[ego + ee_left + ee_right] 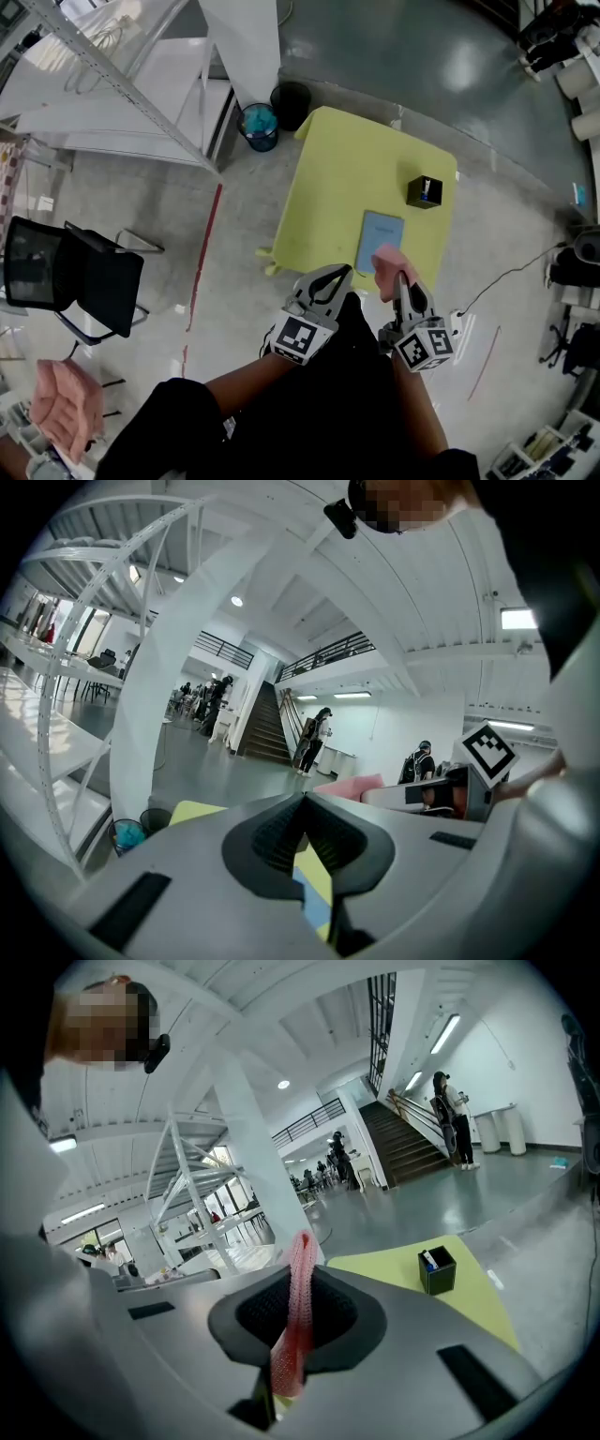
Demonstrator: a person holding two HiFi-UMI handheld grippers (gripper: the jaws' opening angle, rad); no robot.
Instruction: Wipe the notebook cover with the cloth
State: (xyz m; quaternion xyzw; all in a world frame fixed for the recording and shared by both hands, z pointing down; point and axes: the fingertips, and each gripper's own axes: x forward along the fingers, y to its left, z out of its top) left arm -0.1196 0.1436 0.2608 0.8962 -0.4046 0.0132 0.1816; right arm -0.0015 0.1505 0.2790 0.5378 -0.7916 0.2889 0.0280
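Currently we hold right gripper over near edge of yellow table, jaws clamped on pink cloth. We hold left gripper beside it, jaws together, nothing between. We see blue notebook flat on table, just beyond cloth. Black box stands farther back, apart from notebook.
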